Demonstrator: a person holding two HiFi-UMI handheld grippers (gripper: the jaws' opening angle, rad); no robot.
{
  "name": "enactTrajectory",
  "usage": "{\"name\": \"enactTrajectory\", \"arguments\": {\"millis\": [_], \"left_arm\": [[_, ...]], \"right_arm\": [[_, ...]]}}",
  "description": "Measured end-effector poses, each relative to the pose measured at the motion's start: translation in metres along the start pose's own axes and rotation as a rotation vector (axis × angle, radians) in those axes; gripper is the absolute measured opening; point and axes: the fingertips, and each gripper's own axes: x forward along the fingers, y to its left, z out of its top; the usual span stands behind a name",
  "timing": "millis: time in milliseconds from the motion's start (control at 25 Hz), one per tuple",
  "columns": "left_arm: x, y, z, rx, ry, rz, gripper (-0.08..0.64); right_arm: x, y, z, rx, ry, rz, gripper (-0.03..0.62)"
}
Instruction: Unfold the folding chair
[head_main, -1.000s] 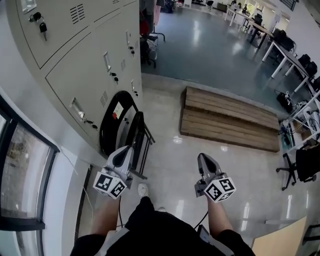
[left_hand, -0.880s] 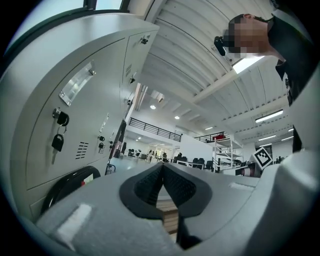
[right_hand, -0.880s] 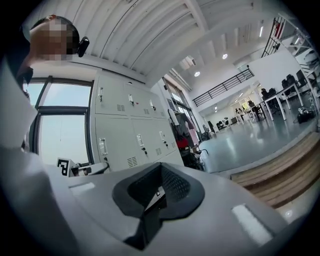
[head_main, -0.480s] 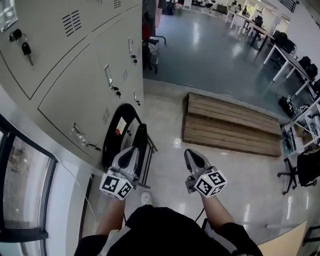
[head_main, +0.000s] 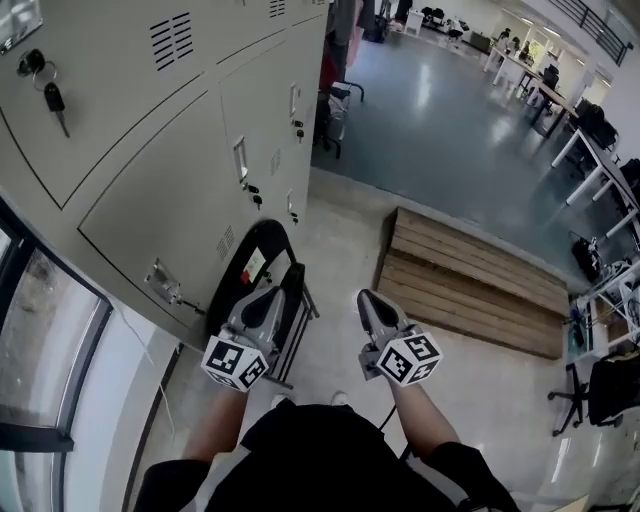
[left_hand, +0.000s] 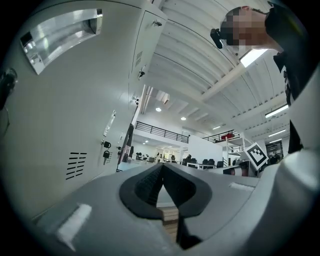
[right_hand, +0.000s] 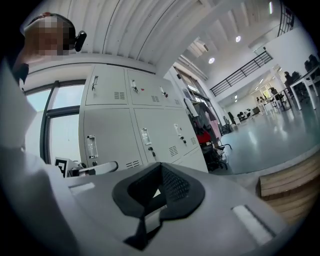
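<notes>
lockers (head_main: 150, 180), grey and tall, fill the left side of the head view, with a dark-framed window (head_main: 40, 340) beside them at the lower left. pale glossy floor (head_main: 330, 250) runs along their foot and gives way to a blue-grey floor farther off. a low wooden platform (head_main: 470, 285) lies on the pale floor to the right, well apart from the lockers. white desks (head_main: 590, 150) stand along the far right edge.

the folding chair (head_main: 245, 265) is black and folded flat. it stands on the floor and leans against the bottom locker doors, with a white and red label on its upper part.

the left gripper (head_main: 276, 293) is held just in front of the chair, and in the head view its tip overlaps the chair's right edge; whether it touches cannot be told. in its own view the left gripper (left_hand: 161, 172) has its jaws pressed together with nothing between them. the right gripper (head_main: 365, 297) hangs over bare floor between the chair and the platform, and in its own view (right_hand: 160, 175) the jaws are likewise closed and empty.

keys (head_main: 50, 95) hang from a lock on the nearest upper locker door.
</notes>
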Motion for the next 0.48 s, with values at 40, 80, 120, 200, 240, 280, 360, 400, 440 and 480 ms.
{"name": "enactTrajectory", "arguments": {"millis": [40,80,120,200,240,280,360,400,440,480], "left_arm": [[0.004,0.002,-0.001,0.002,0.002,0.014,0.003],[0.008,0.003,-0.003,0.001,0.006,0.029,0.003],[0.012,0.004,-0.003,0.002,0.009,0.045,0.003],[0.013,0.007,-0.001,0.018,0.006,0.099,0.003],[0.011,0.009,-0.001,0.025,0.003,0.136,0.003],[0.007,0.012,-0.001,0.028,0.002,0.175,0.003],[0.000,0.016,-0.005,0.029,0.010,0.242,0.003],[-0.003,0.017,-0.008,0.032,0.017,0.269,0.003],[-0.006,0.017,-0.012,0.037,0.024,0.293,0.003],[-0.010,0.019,-0.014,0.042,0.031,0.319,0.003]], "right_arm": [[0.006,-0.005,-0.001,0.000,0.013,0.014,0.005],[0.011,-0.011,-0.003,0.003,0.029,0.024,0.005],[0.015,-0.016,-0.005,0.005,0.046,0.036,0.005],[0.029,-0.021,-0.007,0.000,0.084,0.086,0.005],[0.038,-0.021,-0.009,-0.004,0.105,0.121,0.005],[0.047,-0.021,-0.013,-0.006,0.127,0.153,0.005],[0.061,-0.022,-0.024,-0.002,0.166,0.195,0.005],[0.067,-0.024,-0.030,0.003,0.185,0.207,0.005],[0.073,-0.026,-0.037,0.010,0.205,0.217,0.005],[0.080,-0.027,-0.045,0.019,0.229,0.227,0.005]]}}
